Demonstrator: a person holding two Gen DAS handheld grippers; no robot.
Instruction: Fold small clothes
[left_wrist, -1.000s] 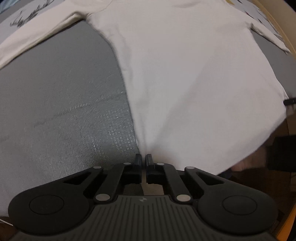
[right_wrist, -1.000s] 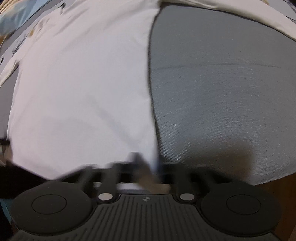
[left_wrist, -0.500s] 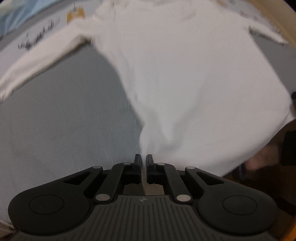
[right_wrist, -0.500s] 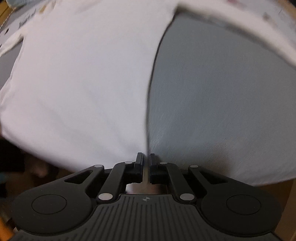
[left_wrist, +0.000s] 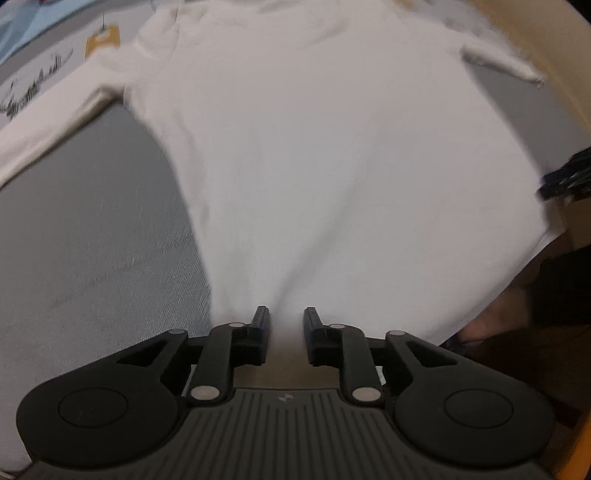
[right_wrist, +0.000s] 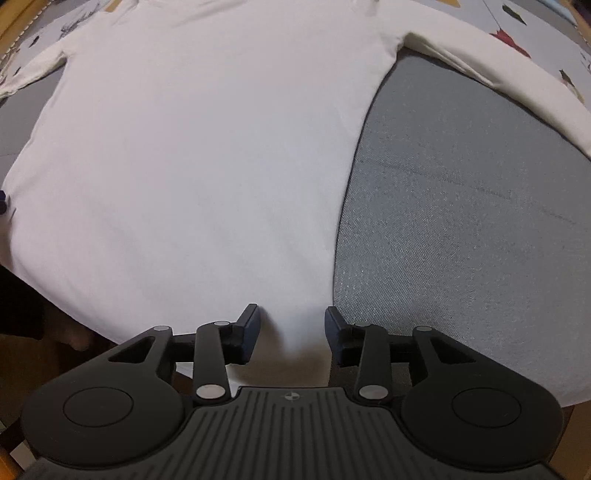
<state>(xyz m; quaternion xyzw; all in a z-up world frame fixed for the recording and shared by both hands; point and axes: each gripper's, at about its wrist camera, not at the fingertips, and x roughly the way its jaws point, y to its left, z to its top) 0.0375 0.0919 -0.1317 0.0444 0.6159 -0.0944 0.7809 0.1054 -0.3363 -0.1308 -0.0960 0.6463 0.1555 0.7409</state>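
A white long-sleeved shirt (left_wrist: 314, 158) lies spread flat on a grey cloth surface (left_wrist: 85, 240), collar far from me, sleeves out to both sides. My left gripper (left_wrist: 285, 317) is open at the shirt's bottom hem near its left corner, jaws a little apart with the hem between them. The shirt also fills the right wrist view (right_wrist: 192, 155). My right gripper (right_wrist: 291, 317) is open wider at the hem near the right corner, fabric lying between the jaws. The right gripper's tip shows at the right edge of the left wrist view (left_wrist: 569, 177).
The grey cloth (right_wrist: 461, 221) covers the table to the right of the shirt. A patterned sheet (right_wrist: 517, 40) lies beyond the sleeves. A tan tag (left_wrist: 103, 40) sits by the left shoulder. The table's front edge and dark floor (left_wrist: 535, 332) are below the hem.
Both grippers were shut on the hem corners and pulled the shirt toward the front edge. Now both have opened and let the hem go, the right one wider.
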